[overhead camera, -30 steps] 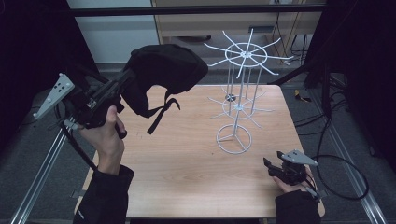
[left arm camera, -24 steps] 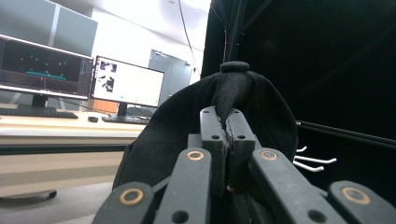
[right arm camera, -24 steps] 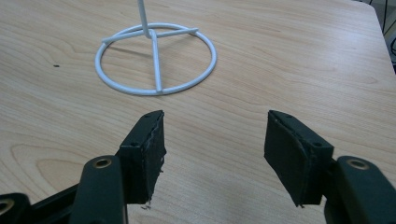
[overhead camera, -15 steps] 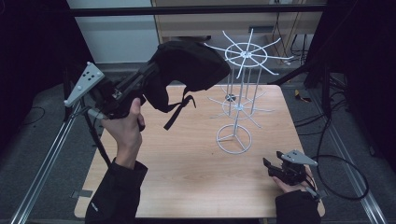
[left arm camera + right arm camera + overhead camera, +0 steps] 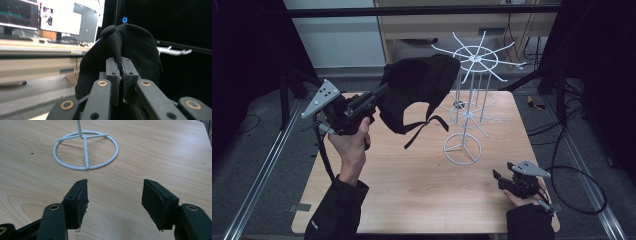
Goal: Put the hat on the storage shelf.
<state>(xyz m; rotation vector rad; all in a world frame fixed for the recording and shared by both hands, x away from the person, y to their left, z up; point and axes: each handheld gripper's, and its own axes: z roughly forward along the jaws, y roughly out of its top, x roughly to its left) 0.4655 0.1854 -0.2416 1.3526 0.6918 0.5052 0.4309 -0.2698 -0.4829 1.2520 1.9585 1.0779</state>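
Left gripper [image 5: 374, 97] pinched black fabric cap [image 5: 419, 90], carried beside white wire rack [image 5: 472, 60]; next, hook it on. Right gripper [image 5: 113, 202] spread, idle.

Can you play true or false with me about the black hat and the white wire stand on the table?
1. The left gripper pinches the black hat. True.
2. The hat lies flat on the table. False: it is held up in the air, by the white wire stand.
3. The right gripper has its jaws wide apart, with nothing between them. True.
4. The stand has a square base. False: its base is a round ring.
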